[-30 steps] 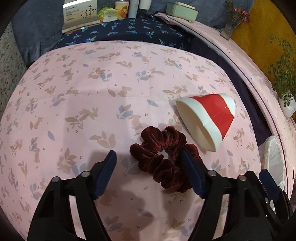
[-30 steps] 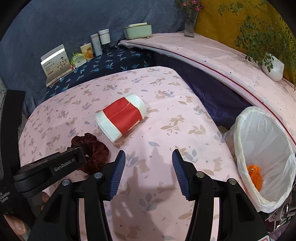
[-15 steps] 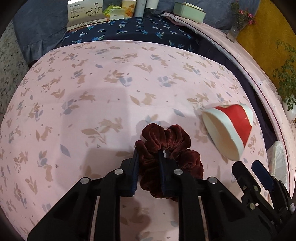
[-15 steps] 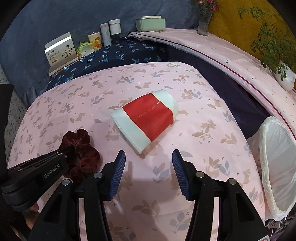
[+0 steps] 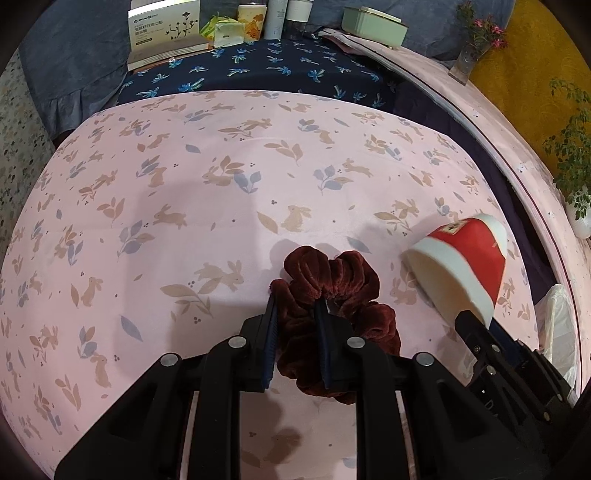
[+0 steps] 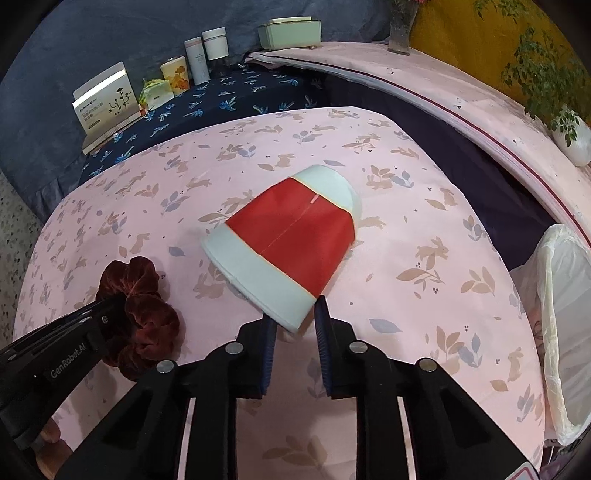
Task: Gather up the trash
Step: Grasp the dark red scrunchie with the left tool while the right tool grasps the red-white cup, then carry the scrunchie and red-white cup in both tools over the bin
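Note:
A dark red velvet scrunchie (image 5: 334,295) lies on the pink rabbit-print cloth; it also shows in the right wrist view (image 6: 140,314). My left gripper (image 5: 295,310) is shut on the scrunchie's near side. A red and white paper cup (image 6: 291,243) lies on its side to the right of the scrunchie; it also shows in the left wrist view (image 5: 461,262). My right gripper (image 6: 293,317) is shut on the cup's open white rim, which sits between its blue pads.
A bin lined with a white bag (image 6: 557,332) stands off the table's right edge. A book (image 5: 166,33), cartons, bottles and a green box (image 5: 373,20) stand at the back on dark blue cloth. A potted plant (image 6: 569,133) sits far right.
My left gripper closed on the scrunchie. My right gripper moved forward to the cup and closed on its rim.

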A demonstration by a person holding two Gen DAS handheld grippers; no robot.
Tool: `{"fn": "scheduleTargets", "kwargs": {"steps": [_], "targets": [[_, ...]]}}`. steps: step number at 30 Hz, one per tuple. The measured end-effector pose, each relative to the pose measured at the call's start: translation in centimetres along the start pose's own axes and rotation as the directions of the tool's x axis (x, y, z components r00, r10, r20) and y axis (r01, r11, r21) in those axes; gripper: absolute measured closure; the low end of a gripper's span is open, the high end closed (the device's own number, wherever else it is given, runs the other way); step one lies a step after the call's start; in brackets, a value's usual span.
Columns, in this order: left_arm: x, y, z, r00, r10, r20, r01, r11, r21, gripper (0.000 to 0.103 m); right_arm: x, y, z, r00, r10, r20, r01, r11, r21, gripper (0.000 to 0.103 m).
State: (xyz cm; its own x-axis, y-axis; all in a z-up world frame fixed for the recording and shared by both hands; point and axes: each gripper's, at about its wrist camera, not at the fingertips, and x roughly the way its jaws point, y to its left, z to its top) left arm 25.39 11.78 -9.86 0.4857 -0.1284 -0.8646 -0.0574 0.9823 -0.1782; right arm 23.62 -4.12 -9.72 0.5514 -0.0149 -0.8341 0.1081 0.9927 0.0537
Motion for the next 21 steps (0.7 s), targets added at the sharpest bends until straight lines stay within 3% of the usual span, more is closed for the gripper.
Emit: {"fn": "scheduleTargets", "kwargs": {"steps": [14, 21], "targets": [[-2.1, -5.3, -1.1, 0.999, -0.04, 0.022, 0.038, 0.996, 0.086, 0.085, -3.7, -3.7, -0.7, 0.998, -0.003, 0.059, -0.001, 0.998, 0.063, 0.099], [-3.8, -8.6, -2.0, 0.998, -0.055, 0.04, 0.05, 0.989, 0.138, 0.085, -6.3, -6.8, -1.2, 0.995, -0.016, 0.099, 0.005, 0.994, 0.106, 0.1]]}}
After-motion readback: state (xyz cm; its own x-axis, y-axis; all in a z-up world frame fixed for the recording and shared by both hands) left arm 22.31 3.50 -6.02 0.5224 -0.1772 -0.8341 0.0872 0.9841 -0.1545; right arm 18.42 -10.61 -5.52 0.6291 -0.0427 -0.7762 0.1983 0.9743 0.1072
